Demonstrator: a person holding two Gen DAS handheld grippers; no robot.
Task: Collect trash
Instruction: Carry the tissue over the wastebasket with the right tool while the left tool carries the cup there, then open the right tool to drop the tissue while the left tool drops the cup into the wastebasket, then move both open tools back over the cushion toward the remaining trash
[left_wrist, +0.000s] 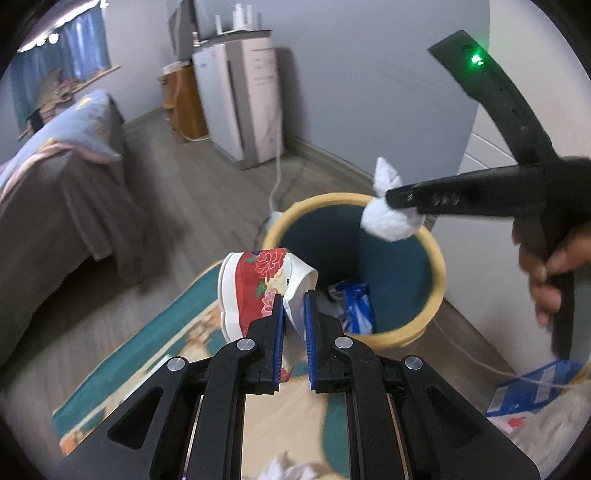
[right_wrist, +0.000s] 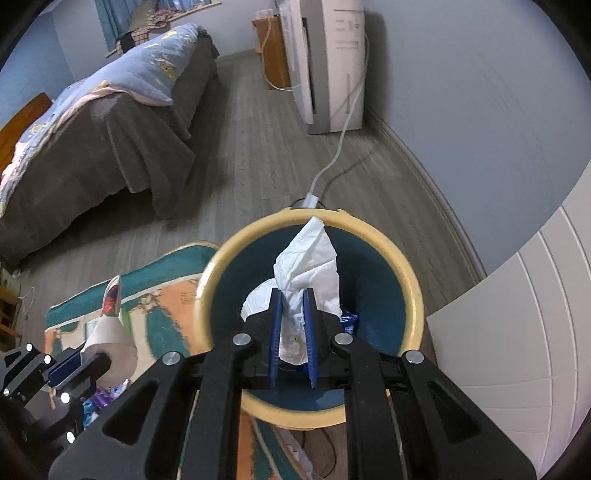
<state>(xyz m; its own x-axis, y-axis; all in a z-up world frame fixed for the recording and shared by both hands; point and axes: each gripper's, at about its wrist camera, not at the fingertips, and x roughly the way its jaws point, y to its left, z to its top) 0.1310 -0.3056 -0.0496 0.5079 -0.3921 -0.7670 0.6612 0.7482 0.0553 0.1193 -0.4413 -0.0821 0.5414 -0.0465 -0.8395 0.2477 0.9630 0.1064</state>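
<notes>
A teal waste bin with a yellow rim (left_wrist: 439, 266) (right_wrist: 415, 291) stands on the floor. Blue-white wrappers (left_wrist: 354, 302) lie in its bottom. My left gripper (left_wrist: 293, 295) is shut on a crushed paper cup with red flowers (left_wrist: 258, 284), held just left of the bin's rim. My right gripper (right_wrist: 293, 295) is shut on a crumpled white tissue (right_wrist: 310, 258) and holds it over the bin's mouth. In the left wrist view, the right gripper (left_wrist: 391, 197) and tissue (left_wrist: 391, 221) hang above the bin's far rim. The left gripper with the cup (right_wrist: 110, 332) shows at the lower left of the right wrist view.
A patterned teal-and-orange rug (left_wrist: 177, 332) lies beside the bin. A bed with a brown cover (right_wrist: 110, 122) stands to the left. A white appliance (right_wrist: 328, 62) stands by the wall, and its cord (right_wrist: 343, 140) runs toward the bin. A blue box (left_wrist: 532, 391) and white tissue (left_wrist: 288, 469) lie nearby.
</notes>
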